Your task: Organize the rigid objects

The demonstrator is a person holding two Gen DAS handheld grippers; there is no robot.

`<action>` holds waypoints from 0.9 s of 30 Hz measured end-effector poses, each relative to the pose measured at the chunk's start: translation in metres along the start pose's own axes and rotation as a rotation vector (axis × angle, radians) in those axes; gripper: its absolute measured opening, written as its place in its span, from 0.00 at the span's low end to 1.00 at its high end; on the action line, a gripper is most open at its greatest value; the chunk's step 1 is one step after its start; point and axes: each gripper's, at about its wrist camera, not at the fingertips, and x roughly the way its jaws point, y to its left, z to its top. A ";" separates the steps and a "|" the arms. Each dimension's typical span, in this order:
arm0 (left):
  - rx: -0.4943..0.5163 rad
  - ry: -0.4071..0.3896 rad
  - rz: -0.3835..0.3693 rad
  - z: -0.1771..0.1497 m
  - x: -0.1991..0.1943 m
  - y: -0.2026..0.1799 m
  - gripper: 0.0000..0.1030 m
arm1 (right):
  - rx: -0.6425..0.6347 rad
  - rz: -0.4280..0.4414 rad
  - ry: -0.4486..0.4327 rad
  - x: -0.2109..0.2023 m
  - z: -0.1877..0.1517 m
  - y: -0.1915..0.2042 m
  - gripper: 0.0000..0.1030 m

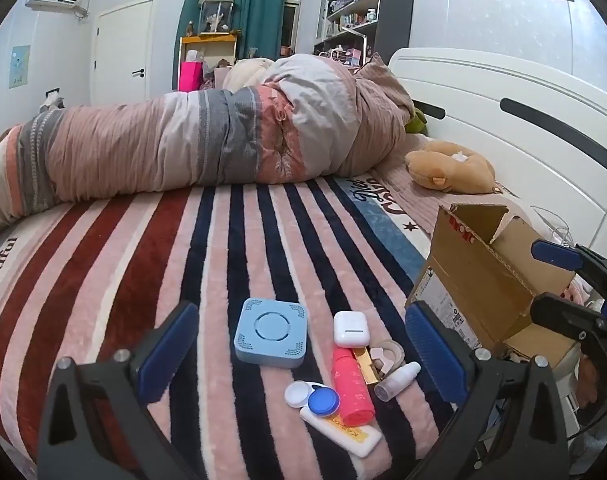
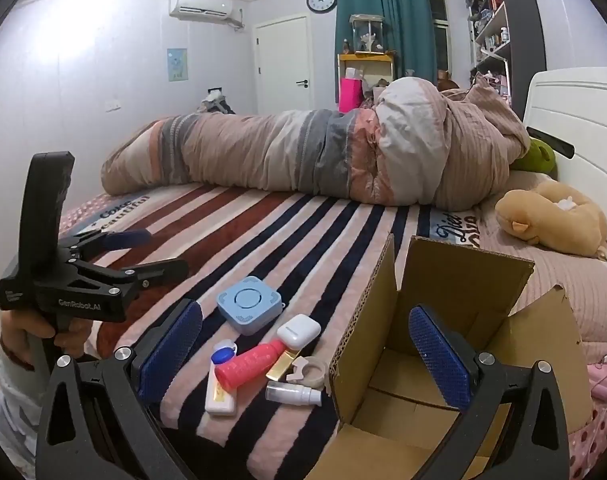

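Your left gripper (image 1: 303, 354) and right gripper (image 2: 309, 344) both stood spread, empty. Small items clustered on the striped plush blanket (image 1: 123, 280): square light-blue plastic box (image 1: 270, 333), white earbud case (image 1: 350, 328), pink ribbed bottle (image 1: 353, 390). The open brown cardboard box (image 2: 463, 280) sat just beside them, its near flap (image 2: 363, 312) between them and its interior.

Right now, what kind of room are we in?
It looks like a bedroom. There is a bed with a white headboard and a rolled-up quilt, a stuffed toy near the pillow end, and teal curtains at the window. Small things lie on the striped blanket.
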 end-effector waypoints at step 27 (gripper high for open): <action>-0.011 -0.042 -0.011 0.000 -0.007 0.007 0.99 | -0.006 0.015 -0.036 -0.003 0.005 0.005 1.00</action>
